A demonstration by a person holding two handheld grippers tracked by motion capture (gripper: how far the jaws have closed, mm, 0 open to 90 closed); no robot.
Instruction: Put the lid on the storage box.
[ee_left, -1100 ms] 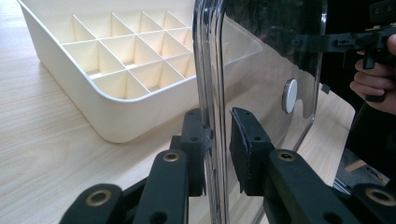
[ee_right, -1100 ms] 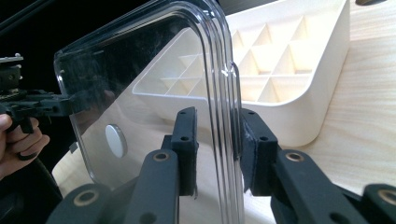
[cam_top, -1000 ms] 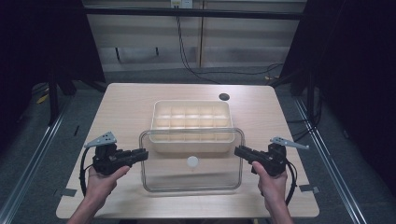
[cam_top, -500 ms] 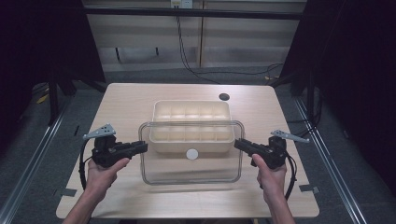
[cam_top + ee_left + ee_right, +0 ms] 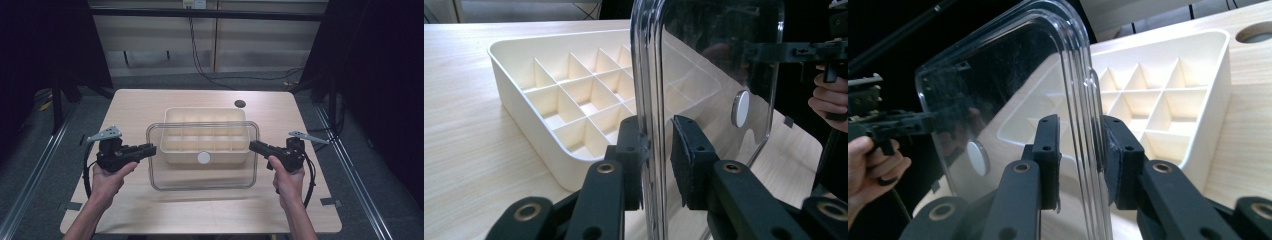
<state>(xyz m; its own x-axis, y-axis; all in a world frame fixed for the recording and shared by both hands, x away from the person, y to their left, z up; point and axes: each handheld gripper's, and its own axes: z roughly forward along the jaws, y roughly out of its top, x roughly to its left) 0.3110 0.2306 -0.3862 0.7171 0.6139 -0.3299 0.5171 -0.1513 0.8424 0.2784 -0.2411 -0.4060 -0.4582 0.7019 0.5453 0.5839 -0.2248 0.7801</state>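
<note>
A clear plastic lid [image 5: 202,172] with a round white knob [image 5: 203,158] hangs in the air above the table, partly over a cream divided tray [image 5: 205,120]. My left gripper [image 5: 152,149] is shut on the lid's left rim and my right gripper [image 5: 252,146] is shut on its right rim. In the left gripper view the lid's edge [image 5: 651,90] stands upright between the pads [image 5: 687,155], with the tray [image 5: 531,75] behind. In the right gripper view the lid's rim [image 5: 1083,105] runs between the pads [image 5: 1118,155], the knob [image 5: 978,157] showing through the lid.
The tray [image 5: 1173,100] rests on a light wooden table [image 5: 150,100] with a round dark hole [image 5: 240,104] at the back right. Black frame posts and cables stand beyond the far edge. Bare tabletop lies on both sides of the tray.
Both grippers have risen and moved away from me with the lid, which now sits higher and covers more of the tray's near half.
</note>
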